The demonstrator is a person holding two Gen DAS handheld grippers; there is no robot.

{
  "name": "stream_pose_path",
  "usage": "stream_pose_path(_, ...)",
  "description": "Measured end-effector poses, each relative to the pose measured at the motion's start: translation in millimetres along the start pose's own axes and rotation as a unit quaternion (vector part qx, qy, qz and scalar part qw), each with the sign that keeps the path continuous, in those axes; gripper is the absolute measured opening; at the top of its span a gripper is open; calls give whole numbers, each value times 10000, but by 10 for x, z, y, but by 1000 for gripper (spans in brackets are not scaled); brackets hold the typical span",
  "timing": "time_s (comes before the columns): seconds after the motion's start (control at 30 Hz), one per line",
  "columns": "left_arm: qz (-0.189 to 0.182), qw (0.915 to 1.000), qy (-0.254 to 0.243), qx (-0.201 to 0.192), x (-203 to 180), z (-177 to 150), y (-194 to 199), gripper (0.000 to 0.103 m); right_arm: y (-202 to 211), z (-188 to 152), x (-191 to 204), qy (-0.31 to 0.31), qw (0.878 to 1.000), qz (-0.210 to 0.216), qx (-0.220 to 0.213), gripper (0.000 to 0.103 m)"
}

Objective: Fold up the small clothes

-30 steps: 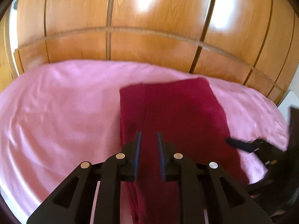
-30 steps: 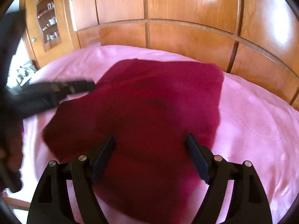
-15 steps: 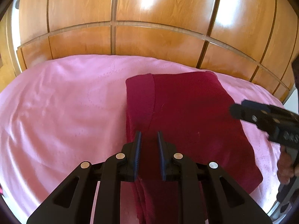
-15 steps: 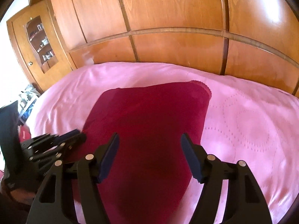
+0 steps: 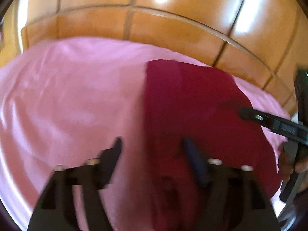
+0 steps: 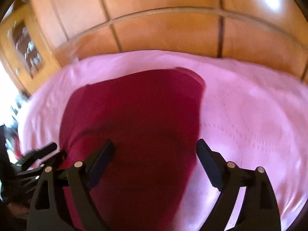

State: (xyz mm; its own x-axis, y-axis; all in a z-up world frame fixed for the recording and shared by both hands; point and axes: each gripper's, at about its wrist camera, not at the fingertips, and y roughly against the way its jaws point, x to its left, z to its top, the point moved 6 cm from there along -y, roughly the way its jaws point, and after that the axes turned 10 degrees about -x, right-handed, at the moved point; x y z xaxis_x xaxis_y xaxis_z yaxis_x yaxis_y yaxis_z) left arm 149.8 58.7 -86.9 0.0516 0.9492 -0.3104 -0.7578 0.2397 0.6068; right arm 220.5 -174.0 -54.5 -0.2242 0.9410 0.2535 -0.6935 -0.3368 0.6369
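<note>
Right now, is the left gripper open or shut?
Open. The left gripper has its fingers spread wide, nothing pinched, above the red cloth's left edge.

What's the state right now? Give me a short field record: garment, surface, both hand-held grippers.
garment: dark red cloth, folded, lying flat
surface: pink bedspread
backdrop: wooden panelled wall
left hand-held gripper: open, straddling the garment's left edge, holding nothing
right hand-held gripper: open, above the garment's right side, holding nothing
image quality: motion blur
</note>
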Motion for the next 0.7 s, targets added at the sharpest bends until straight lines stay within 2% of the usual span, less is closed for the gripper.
stream_pose_path(0.1, -761, 9940, 755, 218, 126, -39, 9, 72, 72, -99, -203, -672, 9963, 505, 154, 88)
stream_pose_path(0.17, -1257, 9864, 1038, 226, 158, -48, 50, 72, 58, -200, -319, -1142, 9886, 929, 327, 87)
stream_pose_path(0.27, -1902, 9730, 1281, 281, 103, -68, 94, 72, -21, -318, -339, -1593, 9736, 1532, 575, 80)
stream_pose_path(0.33, -1951, 9732, 1140, 429, 35, -114, 43, 72, -77, -344, -326, -1736, 9680, 1723, 569, 75)
stream_pose_path(0.4, -1971, 9729, 1015, 661, -36, -212, -80, 60, -114, -350, -310, -1821, 9645, 1821, 591, 66)
stream_pose_path(0.43, -2000, 9717, 1040, 713, -54, -244, -111, 56, -120, -356, -302, -1764, 9662, 1779, 606, 63)
stream_pose_path(0.5, -2178, 9682, 1071, 606, -85, -241, -84, 47, -70, -340, -294, -1619, 9697, 1739, 570, 47)
stream_pose_path(0.57, -2321, 9656, 1048, 534, -115, -205, -17, 35, 54, -302, -260, -1492, 9721, 1744, 488, 40)
stream_pose_path(0.7, -2601, 9622, 724, 364, -360, -85, 175, 32, 350, -232, -152, -1140, 9778, 1742, 241, 36)
